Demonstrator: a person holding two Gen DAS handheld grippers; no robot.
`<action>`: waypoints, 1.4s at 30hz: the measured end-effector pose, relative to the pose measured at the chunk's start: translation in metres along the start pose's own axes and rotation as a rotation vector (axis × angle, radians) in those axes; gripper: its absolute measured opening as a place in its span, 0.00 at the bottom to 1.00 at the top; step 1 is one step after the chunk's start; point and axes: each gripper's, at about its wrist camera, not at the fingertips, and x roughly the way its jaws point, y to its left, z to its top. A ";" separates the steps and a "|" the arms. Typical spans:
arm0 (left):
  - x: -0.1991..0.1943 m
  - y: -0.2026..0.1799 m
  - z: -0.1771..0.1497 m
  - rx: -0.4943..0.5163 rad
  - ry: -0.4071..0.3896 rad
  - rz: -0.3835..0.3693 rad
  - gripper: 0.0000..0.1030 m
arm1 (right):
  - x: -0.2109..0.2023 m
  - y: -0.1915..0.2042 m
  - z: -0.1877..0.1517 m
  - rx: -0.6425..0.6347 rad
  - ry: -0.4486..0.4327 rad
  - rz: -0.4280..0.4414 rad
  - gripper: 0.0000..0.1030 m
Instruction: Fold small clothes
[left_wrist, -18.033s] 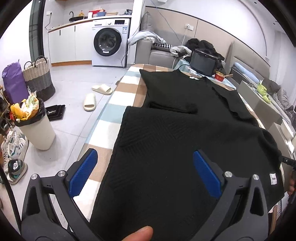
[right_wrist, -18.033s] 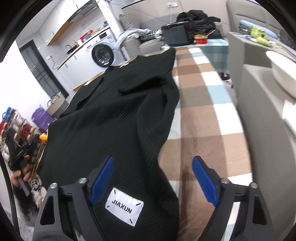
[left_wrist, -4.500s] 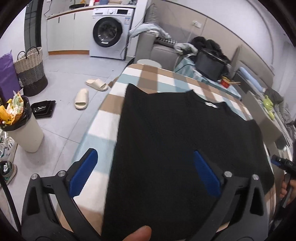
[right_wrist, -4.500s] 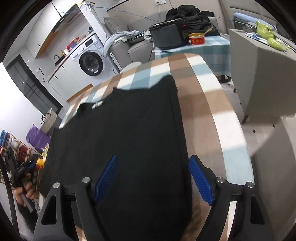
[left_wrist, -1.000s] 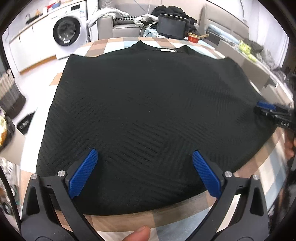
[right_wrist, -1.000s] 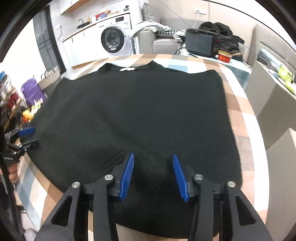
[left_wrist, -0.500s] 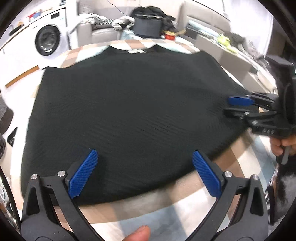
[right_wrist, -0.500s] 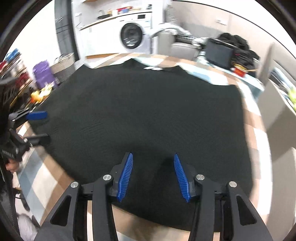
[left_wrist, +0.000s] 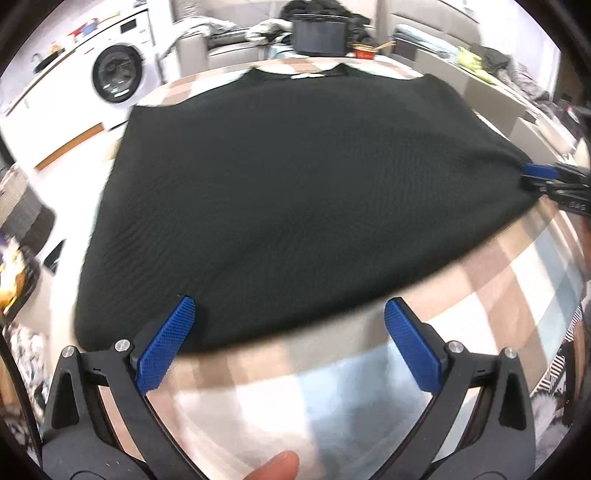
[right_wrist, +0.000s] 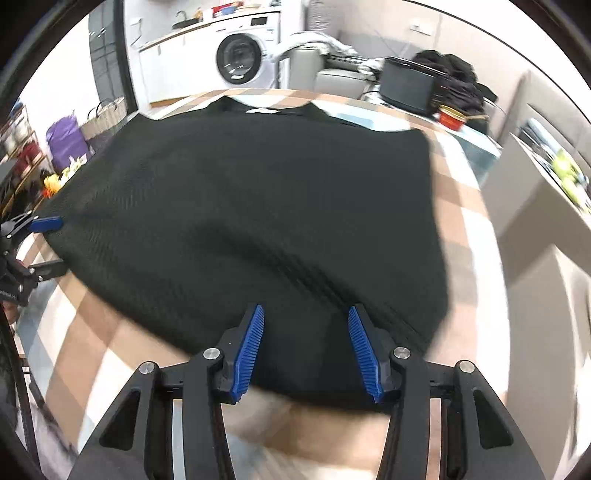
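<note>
On the checked tablecloth (left_wrist: 491, 280) of the table, a black knit top (left_wrist: 295, 177) lies spread flat, neckline with a white label toward the far edge, hem toward the near edge. It covers most of the table's width; its left side hangs past the left edge in the left wrist view.

Left gripper (left_wrist: 291, 343): jaws wide apart, released, nothing between the blue pads (left_wrist: 166, 347). The left pad sits over the hem near the near-left corner; the right pad sits over bare cloth. A fingertip (left_wrist: 277, 467) shows at the bottom of the frame.

Right gripper (right_wrist: 306, 347): jaws partly apart, hovering over the hem near the near-right corner. The fabric lies below and between the pads (right_wrist: 249, 350); no pinch visible, fingers not clenched on it. In the left wrist view it appears at the garment's right corner (left_wrist: 546, 177).

Beyond the far edge: washing machine (right_wrist: 243, 55), sofa (right_wrist: 332, 77), a black box-like appliance (right_wrist: 406, 88). Frames are motion-blurred.
</note>
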 end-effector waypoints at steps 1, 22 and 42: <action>-0.003 0.008 -0.002 -0.027 -0.004 0.000 0.99 | -0.005 -0.007 -0.005 0.025 -0.005 -0.012 0.48; 0.009 0.113 0.010 -0.329 -0.060 0.040 0.77 | -0.001 -0.071 -0.014 0.434 -0.083 0.181 0.52; -0.046 0.081 -0.050 -0.212 -0.081 0.046 0.21 | -0.040 -0.033 -0.061 0.165 0.027 0.151 0.24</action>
